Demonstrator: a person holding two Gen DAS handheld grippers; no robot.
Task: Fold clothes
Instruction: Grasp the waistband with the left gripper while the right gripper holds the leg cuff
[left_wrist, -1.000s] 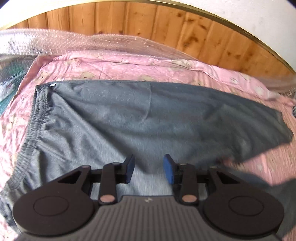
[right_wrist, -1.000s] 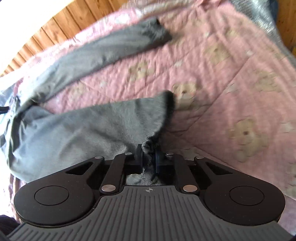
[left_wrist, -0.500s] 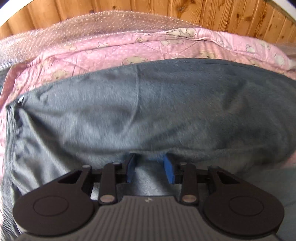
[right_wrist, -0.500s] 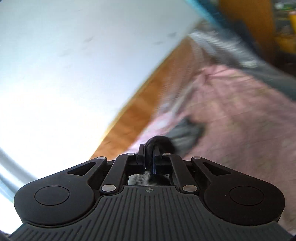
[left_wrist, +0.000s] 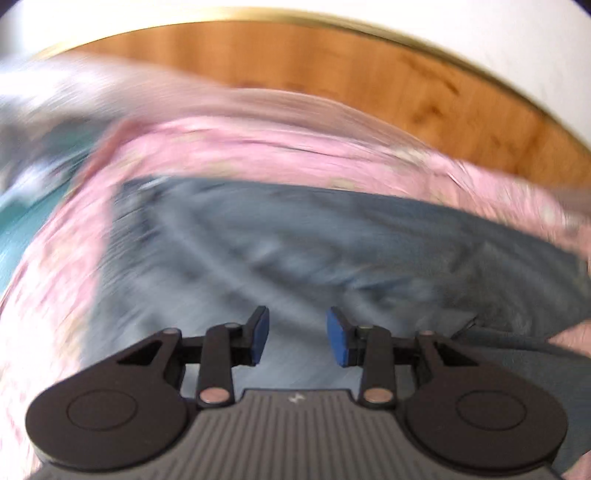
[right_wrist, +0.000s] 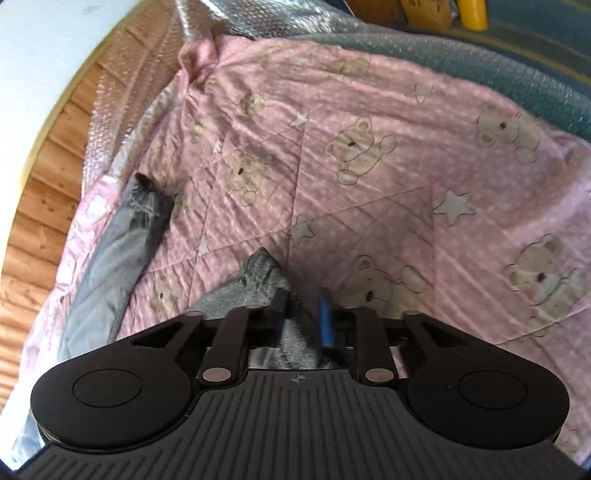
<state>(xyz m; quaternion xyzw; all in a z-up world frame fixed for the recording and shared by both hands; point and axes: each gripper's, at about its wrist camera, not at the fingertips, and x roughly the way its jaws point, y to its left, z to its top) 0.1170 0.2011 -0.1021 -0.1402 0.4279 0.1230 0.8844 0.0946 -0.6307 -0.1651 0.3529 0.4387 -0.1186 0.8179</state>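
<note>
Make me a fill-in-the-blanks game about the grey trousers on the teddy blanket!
1. The blanket under the grey trousers has teddy bears and white ____ printed on it.
2. The blanket's main colour is ____.
3. The wall behind the bed is made of ____.
4. The right gripper is opening, with a bunch of ____ cloth between its blue pads.

Missing words: stars; pink; wood; grey

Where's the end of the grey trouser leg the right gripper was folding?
In the right wrist view, the leg end lies bunched on the pink bear quilt, low and centre, between the opening jaws of the right gripper.
</note>
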